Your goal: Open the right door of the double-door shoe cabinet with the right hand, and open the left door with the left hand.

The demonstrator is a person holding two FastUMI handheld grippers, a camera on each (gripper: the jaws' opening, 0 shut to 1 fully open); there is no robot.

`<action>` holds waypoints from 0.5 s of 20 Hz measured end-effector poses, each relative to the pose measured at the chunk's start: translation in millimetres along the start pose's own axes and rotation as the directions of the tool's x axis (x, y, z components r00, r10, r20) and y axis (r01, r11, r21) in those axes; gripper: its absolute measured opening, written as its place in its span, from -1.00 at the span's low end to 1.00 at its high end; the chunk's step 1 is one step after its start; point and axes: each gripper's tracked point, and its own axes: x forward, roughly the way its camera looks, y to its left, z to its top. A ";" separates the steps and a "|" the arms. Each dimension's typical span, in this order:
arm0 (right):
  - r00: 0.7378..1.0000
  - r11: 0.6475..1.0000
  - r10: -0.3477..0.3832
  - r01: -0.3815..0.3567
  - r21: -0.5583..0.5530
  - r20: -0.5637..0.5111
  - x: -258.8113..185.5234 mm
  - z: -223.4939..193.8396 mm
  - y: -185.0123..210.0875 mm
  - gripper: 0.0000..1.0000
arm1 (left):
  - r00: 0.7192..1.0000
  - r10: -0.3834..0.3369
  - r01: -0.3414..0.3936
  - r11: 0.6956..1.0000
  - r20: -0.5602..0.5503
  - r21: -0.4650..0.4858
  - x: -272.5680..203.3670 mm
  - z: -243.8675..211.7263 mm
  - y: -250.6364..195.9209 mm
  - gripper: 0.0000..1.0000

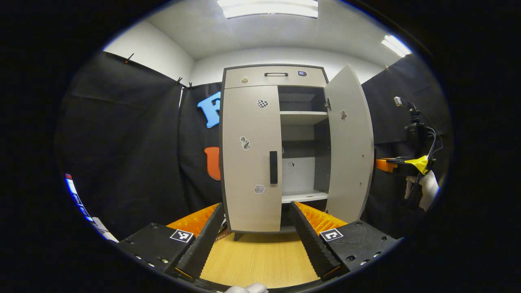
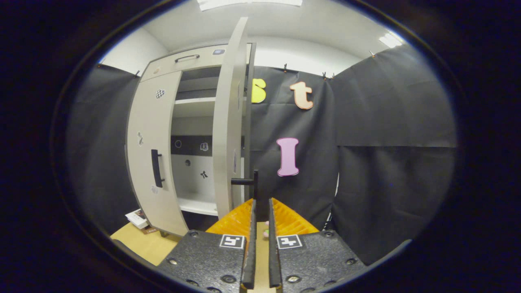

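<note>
Tall grey double-door shoe cabinet (image 1: 276,150) ahead: right door (image 1: 350,146) swung open, left door (image 1: 251,158) closed. Left hand-held gripper (image 1: 256,240) released, jaws wide, well short of left door's black bar handle (image 1: 273,167). Right hand-held gripper (image 2: 260,228) nearly clenched, empty, just below right door's black handle (image 2: 248,182). Risk: off-line approach, fingers strike panel or slip off narrow handle. Hinges, cabinet feet hard to make out.
</note>
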 end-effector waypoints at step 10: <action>0.997 0.996 0.076 -0.076 0.041 0.006 -98.6 -19.7 59.3 0.99 | 1.000 -0.003 0.003 1.000 0.008 0.020 5.9 -3.8 31.4 0.94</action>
